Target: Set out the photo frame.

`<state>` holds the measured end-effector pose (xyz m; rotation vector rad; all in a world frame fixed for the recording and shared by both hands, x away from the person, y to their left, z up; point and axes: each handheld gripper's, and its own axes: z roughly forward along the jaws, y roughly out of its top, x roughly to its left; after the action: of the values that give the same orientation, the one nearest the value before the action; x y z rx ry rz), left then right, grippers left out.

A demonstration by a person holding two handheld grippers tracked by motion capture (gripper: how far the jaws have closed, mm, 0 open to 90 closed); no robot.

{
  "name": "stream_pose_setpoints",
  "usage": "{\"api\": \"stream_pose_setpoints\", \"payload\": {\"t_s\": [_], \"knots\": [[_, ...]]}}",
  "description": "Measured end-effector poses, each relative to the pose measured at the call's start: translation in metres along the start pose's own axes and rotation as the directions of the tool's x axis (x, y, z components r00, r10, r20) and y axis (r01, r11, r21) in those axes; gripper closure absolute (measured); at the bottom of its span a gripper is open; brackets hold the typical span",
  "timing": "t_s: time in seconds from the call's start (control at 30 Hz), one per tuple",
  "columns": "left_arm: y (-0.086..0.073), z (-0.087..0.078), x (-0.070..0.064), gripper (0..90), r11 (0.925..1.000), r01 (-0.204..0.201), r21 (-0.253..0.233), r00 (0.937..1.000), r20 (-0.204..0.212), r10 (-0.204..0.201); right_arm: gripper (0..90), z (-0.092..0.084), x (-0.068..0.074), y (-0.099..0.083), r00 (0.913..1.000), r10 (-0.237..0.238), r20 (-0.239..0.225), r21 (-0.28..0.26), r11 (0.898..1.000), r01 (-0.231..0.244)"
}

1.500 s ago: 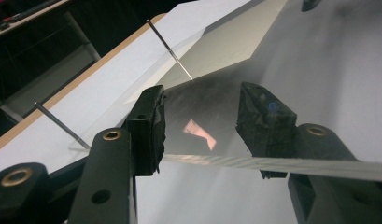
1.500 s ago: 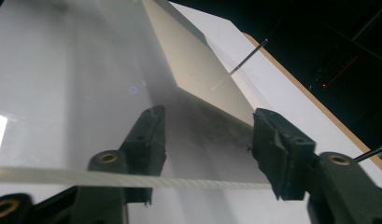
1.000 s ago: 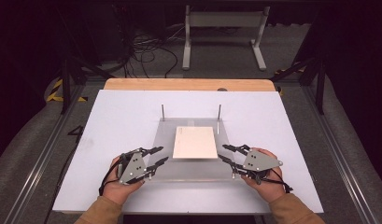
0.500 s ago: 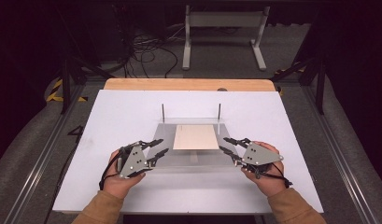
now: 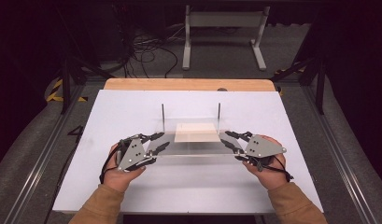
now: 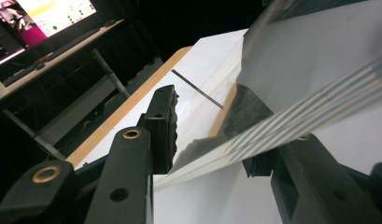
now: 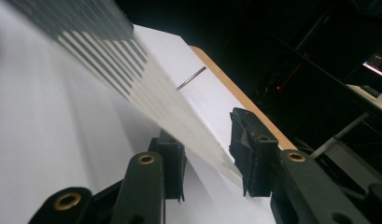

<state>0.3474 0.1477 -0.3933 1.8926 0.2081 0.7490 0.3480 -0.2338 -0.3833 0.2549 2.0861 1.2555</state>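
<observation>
**Clear plate held between two grippers**

No writing can be read on anything here. The clear plate (image 5: pixel 191 140), a flat, glassy, see-through sheet, sits over the near middle of the white table (image 5: pixel 291 121), before two thin upright pins (image 5: pixel 163 112). A pale tan square (image 5: pixel 194 132) shows through it. The left gripper (image 5: pixel 157 143) clasps its left edge and the right gripper (image 5: pixel 230 141) its right edge, jaws part closed; the right pads' contact looks likely but unclear.
</observation>
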Motion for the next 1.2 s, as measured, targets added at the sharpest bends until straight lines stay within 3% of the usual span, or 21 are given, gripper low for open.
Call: {"api": "stream_pose_setpoints", "payload": {"t_s": [0.57, 0.9, 1.2], "knots": [[0.028, -0.006, 0.009, 60.2, 0.9980, -0.059, -0.022, 0.9980, -0.024, 0.059, 66.6, 0.000, -0.010, 0.015, 0.9988, 0.048, -0.006, -0.003, 0.999, -0.048], [0.053, -0.015, 0.010, 60.1, 0.9948, -0.097, -0.033, 0.9951, -0.023, 0.096, 66.8, -0.013, -0.013, 0.029, 0.9956, 0.092, -0.017, -0.001, 0.996, -0.092], [0.076, -0.028, 0.005, 61.1, 0.9961, -0.085, -0.023, 0.9964, -0.003, 0.085, 67.3, -0.031, -0.017, 0.052, 0.9888, 0.135, -0.063, 0.044, 0.990, -0.133]]}}
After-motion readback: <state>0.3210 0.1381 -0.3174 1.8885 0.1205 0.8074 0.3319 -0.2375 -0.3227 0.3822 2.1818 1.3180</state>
